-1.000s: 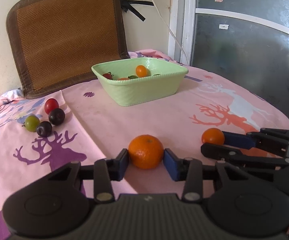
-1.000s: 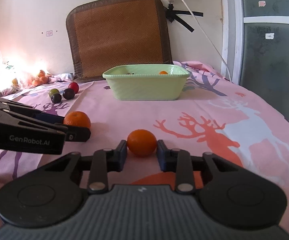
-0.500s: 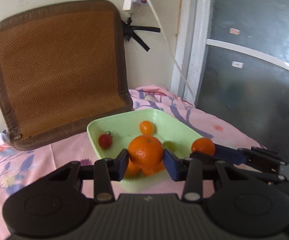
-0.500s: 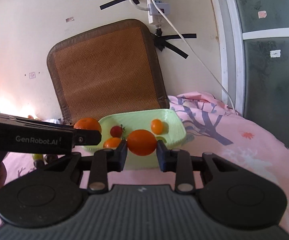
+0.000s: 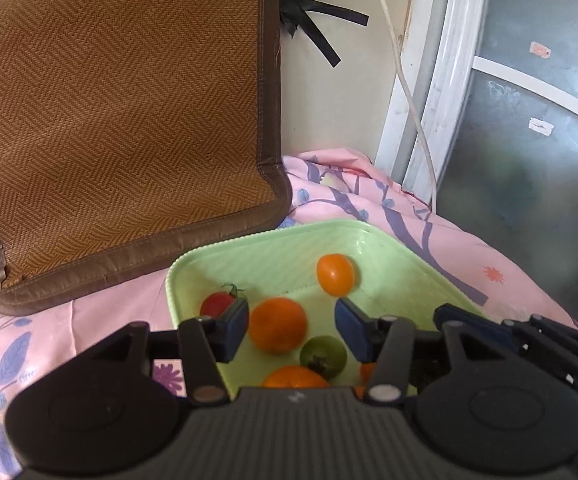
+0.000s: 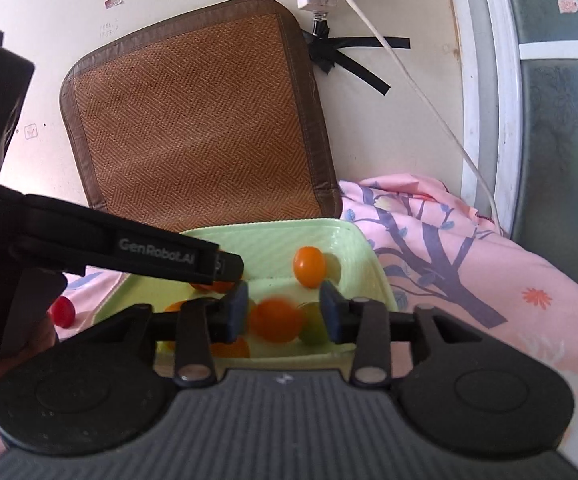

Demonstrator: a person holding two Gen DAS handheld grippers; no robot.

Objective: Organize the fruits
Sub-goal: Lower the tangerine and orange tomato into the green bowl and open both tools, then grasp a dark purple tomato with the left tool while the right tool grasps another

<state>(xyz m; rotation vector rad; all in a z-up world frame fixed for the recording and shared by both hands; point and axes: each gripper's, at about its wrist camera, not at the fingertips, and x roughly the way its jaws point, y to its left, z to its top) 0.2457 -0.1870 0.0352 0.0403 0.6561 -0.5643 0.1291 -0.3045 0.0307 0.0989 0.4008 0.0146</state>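
Note:
Both grippers hover over the green basket (image 5: pixel 393 240), which also shows in the right wrist view (image 6: pixel 373 256). My left gripper (image 5: pixel 292 326) is open; an orange (image 5: pixel 277 324) sits between its pads, touching the left one at most, over the basket. My right gripper (image 6: pixel 283 312) is open too; a blurred orange (image 6: pixel 275 320) is between its pads, apart from them. In the basket lie a small orange tomato (image 5: pixel 335 274), a red tomato (image 5: pixel 217 306), a green fruit (image 5: pixel 323 356) and another orange (image 5: pixel 295 376).
A brown woven mat (image 5: pixel 121 112) leans on the wall behind the basket. A white cable (image 5: pixel 413 100) hangs beside the door frame. A red fruit (image 6: pixel 62 311) lies on the pink cloth (image 6: pixel 489 280) left of the basket.
Both grippers moved forward and over the basket, then opened. The two oranges have come free of the pads; the right one is blurred, moving.

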